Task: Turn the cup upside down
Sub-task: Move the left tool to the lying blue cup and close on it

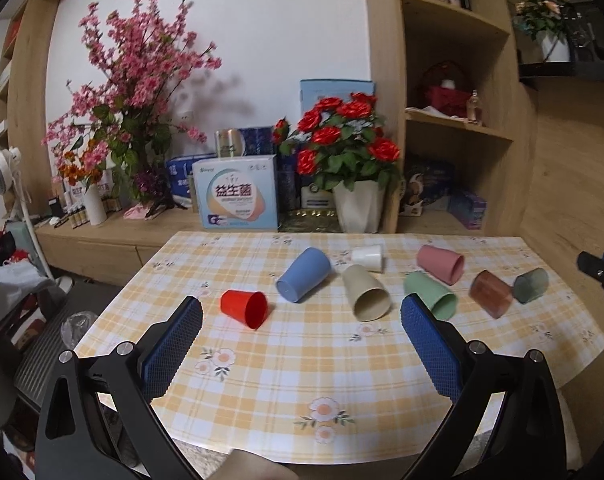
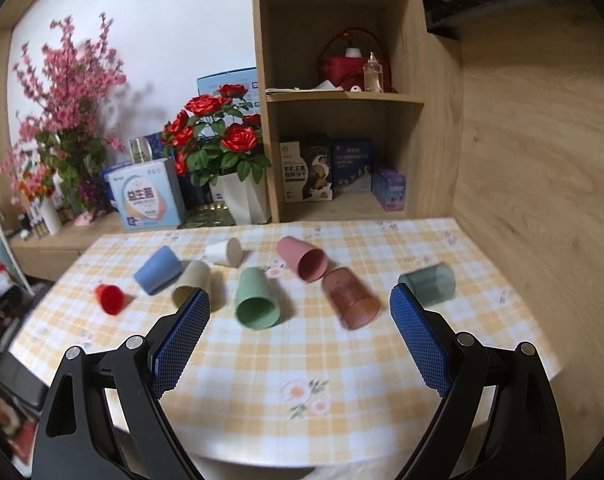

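Several cups lie on their sides on the yellow checked tablecloth [image 1: 302, 364]: red [image 1: 245, 307], blue [image 1: 304, 275], beige [image 1: 368, 293], white [image 1: 368, 257], green [image 1: 432, 294], pink [image 1: 440, 263], clear brown [image 1: 490, 293] and clear grey-green [image 1: 530, 285]. My left gripper [image 1: 302, 312] is open and empty, above the table's near half, short of the cups. My right gripper [image 2: 299, 304] is open and empty, with the green cup [image 2: 255, 298] and brown cup [image 2: 350, 297] just beyond its fingertips. The right gripper's tip [image 1: 600, 272] shows at the left view's right edge.
A wooden sideboard behind the table holds a rose pot [image 1: 360, 204], pink blossoms [image 1: 133, 92] and boxes [image 1: 237, 192]. A wooden shelf unit [image 2: 342, 92] stands at the back right. A fan [image 1: 1, 168] and clutter sit left of the table.
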Demonstrator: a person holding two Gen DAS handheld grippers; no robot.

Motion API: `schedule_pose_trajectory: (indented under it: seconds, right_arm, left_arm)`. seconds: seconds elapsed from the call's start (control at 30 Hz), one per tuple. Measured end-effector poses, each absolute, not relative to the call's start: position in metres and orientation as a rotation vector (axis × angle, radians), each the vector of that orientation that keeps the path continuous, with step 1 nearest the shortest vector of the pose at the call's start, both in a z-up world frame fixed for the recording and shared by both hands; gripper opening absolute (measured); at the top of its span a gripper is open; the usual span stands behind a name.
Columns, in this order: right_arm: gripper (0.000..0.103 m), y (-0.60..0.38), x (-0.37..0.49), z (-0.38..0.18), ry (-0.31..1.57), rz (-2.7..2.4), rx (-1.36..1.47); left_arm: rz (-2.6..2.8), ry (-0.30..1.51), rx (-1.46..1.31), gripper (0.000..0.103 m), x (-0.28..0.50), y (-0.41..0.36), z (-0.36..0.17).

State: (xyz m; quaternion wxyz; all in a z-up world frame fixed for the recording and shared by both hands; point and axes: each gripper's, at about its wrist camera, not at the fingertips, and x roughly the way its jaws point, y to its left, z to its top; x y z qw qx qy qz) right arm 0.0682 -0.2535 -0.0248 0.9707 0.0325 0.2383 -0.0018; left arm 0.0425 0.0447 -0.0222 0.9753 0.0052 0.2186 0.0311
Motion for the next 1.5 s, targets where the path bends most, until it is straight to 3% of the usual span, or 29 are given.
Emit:
schedule_pose_trajectory:
  seconds: [0.53,1.0,1.1,1.4,1.47,1.5]
  right_arm:
    - [0.088,-0.276,0.160,-0.099,0.658,-0.067,0.184]
    - [0.088,-0.284,0.205,-0.139,0.794,-0.089,0.187]
    - [0.088,-0.289,0.213,-0.146,0.817,-0.097,0.207]
    - [0.088,-0.293,0.223,-0.160,0.862,-0.101,0.214]
    - [0.088,-0.293,0.223,-0.161,0.864,-0.102,0.218]
    - [0.088,-0.293,0.222,-0.160,0.863,-0.101,0.215]
  left_arm:
    - [-0.076,0.646,0.030,0.097,0.176,0.088,-0.077]
    - [-0.239,0.927,0.183,0.096,0.391,0.067,-0.131]
    - [-0.242,1.008,0.151,0.086,0.420,0.071,-0.148]
    - [-0.275,1.129,0.147,0.085,0.448,0.070,-0.181]
    - [-0.271,1.155,0.180,0.081,0.448,0.064,-0.189]
    - [-0.272,1.184,0.177,0.072,0.448,0.063,-0.195]
